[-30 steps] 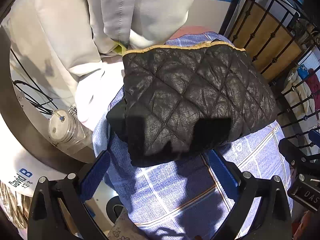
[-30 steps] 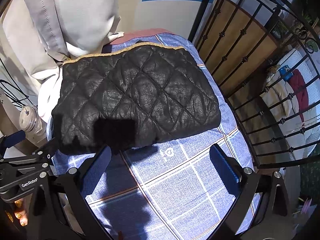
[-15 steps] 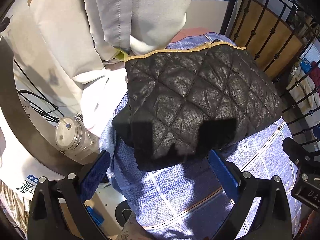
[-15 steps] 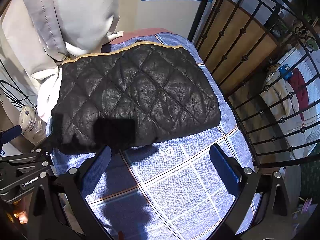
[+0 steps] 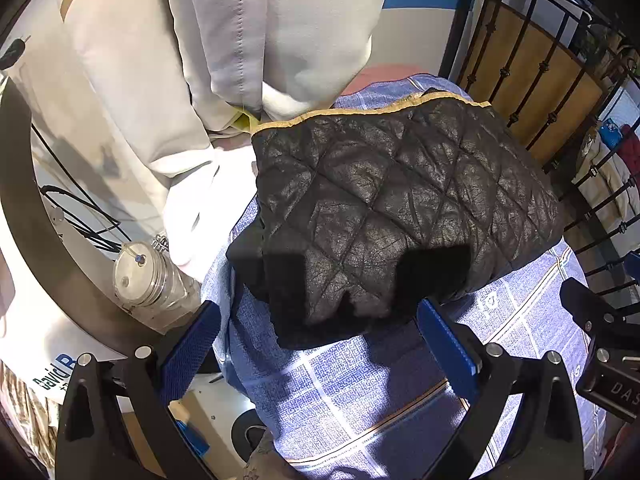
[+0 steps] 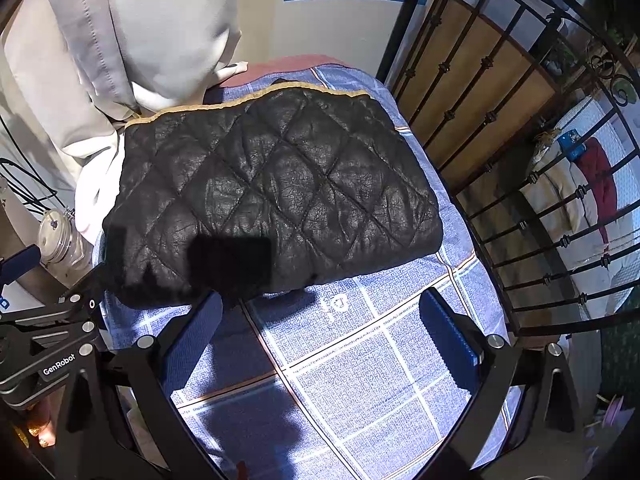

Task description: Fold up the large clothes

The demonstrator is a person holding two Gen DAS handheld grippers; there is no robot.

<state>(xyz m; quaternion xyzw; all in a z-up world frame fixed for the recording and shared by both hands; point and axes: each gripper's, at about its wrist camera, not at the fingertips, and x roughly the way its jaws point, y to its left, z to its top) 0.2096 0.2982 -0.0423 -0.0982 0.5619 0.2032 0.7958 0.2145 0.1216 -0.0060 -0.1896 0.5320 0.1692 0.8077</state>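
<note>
Two open tools (image 5: 318,344) (image 6: 320,334) above folded jacket (image 6: 276,200) (apparently leather) on cloth (image 6: 360,380).

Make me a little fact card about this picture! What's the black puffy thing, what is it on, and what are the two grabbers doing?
garment: black quilted jacket, folded into a thick bundle, tan trim along the far edge
surface: blue checked cloth, jacket lying on it
left gripper: open, holding nothing, near the jacket's front edge
right gripper: open, holding nothing, over bare cloth
beside the cloth: clear jar, on the left
behind: pale curtain
right side: black metal railing
</note>
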